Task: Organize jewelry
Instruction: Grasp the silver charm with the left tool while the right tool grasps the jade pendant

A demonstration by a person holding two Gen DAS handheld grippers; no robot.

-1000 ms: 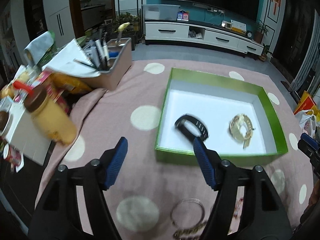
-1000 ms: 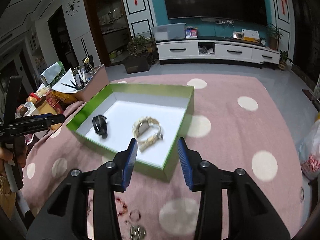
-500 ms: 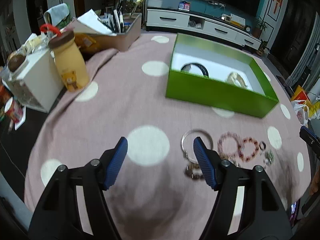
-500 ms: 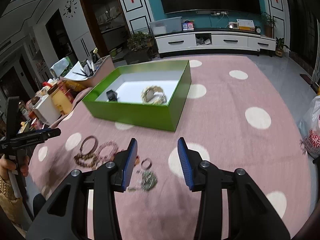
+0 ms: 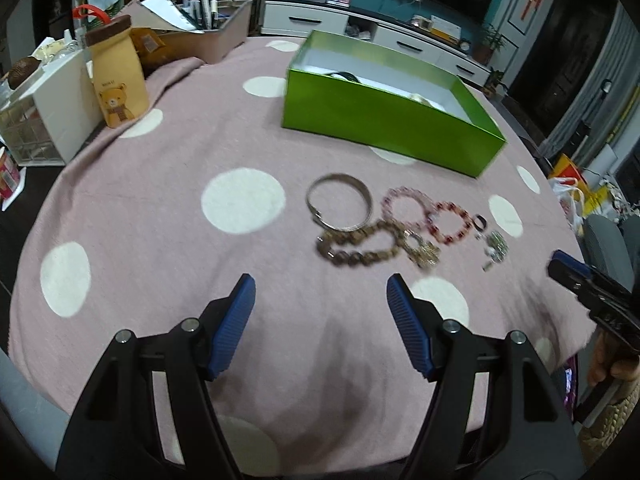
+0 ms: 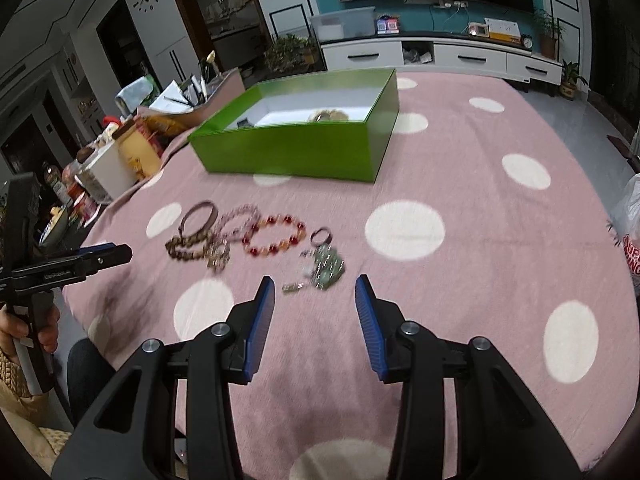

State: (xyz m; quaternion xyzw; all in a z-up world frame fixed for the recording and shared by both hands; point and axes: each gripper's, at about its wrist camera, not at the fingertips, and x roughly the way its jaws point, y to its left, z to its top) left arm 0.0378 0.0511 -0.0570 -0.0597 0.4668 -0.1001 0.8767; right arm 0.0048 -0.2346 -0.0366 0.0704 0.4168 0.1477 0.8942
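A green box [image 5: 390,114] [image 6: 296,146] stands open on the pink dotted cloth, with a black band and a gold watch [image 6: 328,115] partly visible inside. In front of it lie a silver bangle [image 5: 339,201], a brown bead bracelet [image 5: 356,246], a pink bead bracelet [image 5: 408,208], a red bead bracelet [image 5: 450,222] [image 6: 274,236], a small ring [image 6: 321,236] and a greenish trinket pile [image 6: 326,266]. My left gripper [image 5: 320,296] is open and empty, just short of the brown bracelet. My right gripper [image 6: 316,296] is open and empty, just short of the trinket pile.
A yellow bear bottle [image 5: 118,76], a white drawer unit [image 5: 44,108] and a pink tray of pens and papers [image 5: 200,32] crowd the table's far left. A plastic bag [image 6: 630,224] sits beyond the right edge. The table's near edge is close below both grippers.
Both grippers have pulled back from over the box and dropped lower toward the table's near edge. The loose jewelry now lies just ahead of the fingers. Both stayed open.
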